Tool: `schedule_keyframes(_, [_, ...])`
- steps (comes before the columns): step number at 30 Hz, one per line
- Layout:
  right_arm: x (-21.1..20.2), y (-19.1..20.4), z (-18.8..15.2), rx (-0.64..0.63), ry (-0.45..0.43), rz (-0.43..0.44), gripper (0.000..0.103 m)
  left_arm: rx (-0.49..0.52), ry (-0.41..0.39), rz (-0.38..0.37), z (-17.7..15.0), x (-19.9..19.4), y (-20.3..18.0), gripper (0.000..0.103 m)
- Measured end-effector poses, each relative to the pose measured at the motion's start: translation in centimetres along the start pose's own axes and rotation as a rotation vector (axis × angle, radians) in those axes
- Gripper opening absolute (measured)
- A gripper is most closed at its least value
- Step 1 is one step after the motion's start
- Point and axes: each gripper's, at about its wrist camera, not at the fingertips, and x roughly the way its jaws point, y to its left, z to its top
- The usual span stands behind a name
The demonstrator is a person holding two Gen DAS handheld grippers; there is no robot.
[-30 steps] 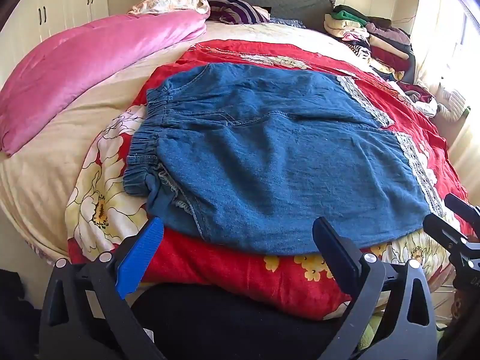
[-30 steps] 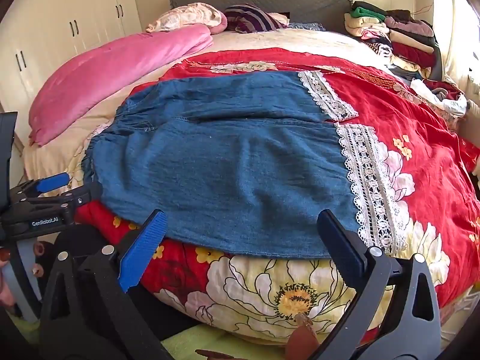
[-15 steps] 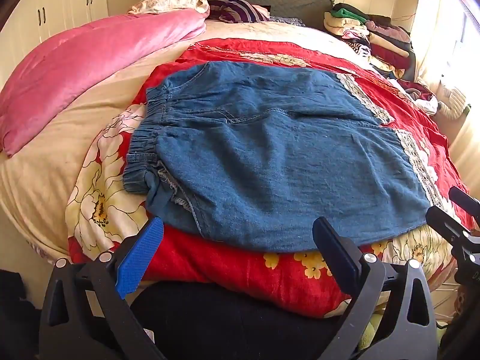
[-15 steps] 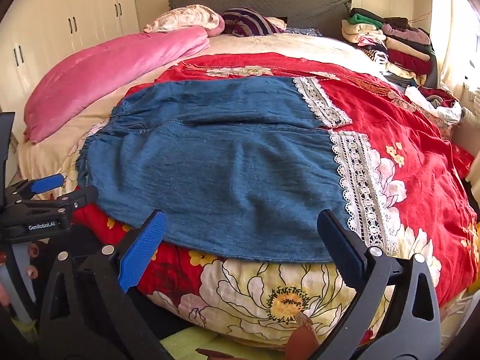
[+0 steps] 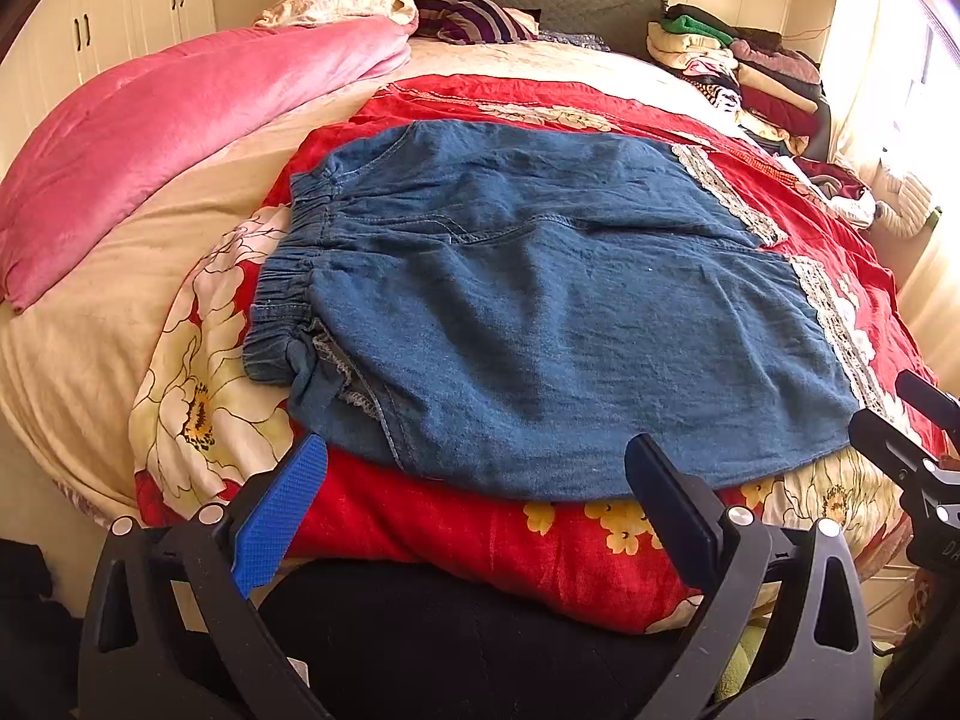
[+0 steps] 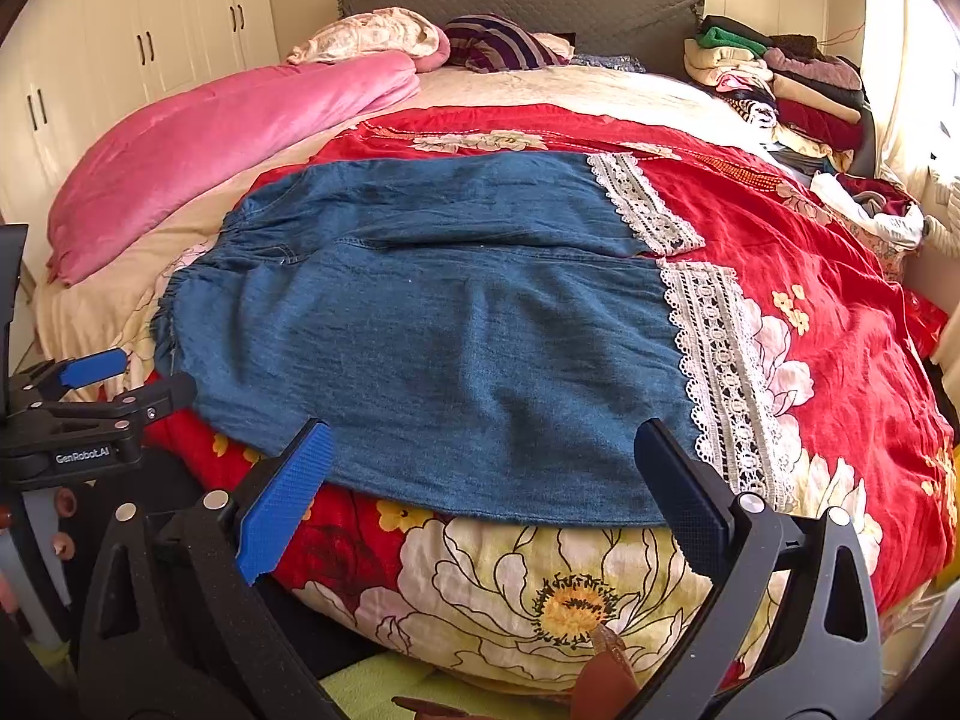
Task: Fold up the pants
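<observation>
Denim pants (image 5: 540,312) lie spread flat on a red floral quilt (image 6: 810,276) covering the bed, legs side by side. Only the left wrist view shows the gathered elastic waistband (image 5: 282,300); the right wrist view shows the white lace hems (image 6: 714,360) fully. Left hand-held gripper (image 5: 474,492) and right hand-held gripper (image 6: 480,474) both gape wide, holding nothing, near the pants' front edge.

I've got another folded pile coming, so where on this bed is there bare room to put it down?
Free: the cream sheet between the pink duvet and the stacked clothes, and the red floral cover right of the denim pants. Crowded: the far right corner.
</observation>
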Motion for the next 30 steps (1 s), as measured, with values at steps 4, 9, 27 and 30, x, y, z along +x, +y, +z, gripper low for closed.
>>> schedule_keyframes(4, [0.07, -0.02, -0.03, -0.001, 0.004, 0.000, 0.095, -0.001, 0.000, -0.001, -0.02, -0.01, -0.01, 0.099])
schedule_keyframes(9, [0.21, 0.05, -0.11, -0.002, 0.010, -0.002, 0.095, 0.001, 0.002, 0.000, -0.06, 0.10, -0.03, 0.099])
schedule_keyframes(27, [0.40, -0.13, -0.01, -0.001, 0.012, -0.005, 0.095, 0.001, 0.005, 0.004, -0.10, 0.37, -0.03, 0.099])
schedule_keyframes(30, [0.53, -0.10, 0.11, -0.001, 0.016, -0.003, 0.095, 0.000, 0.010, 0.005, 0.01, 0.59, 0.03, 0.099])
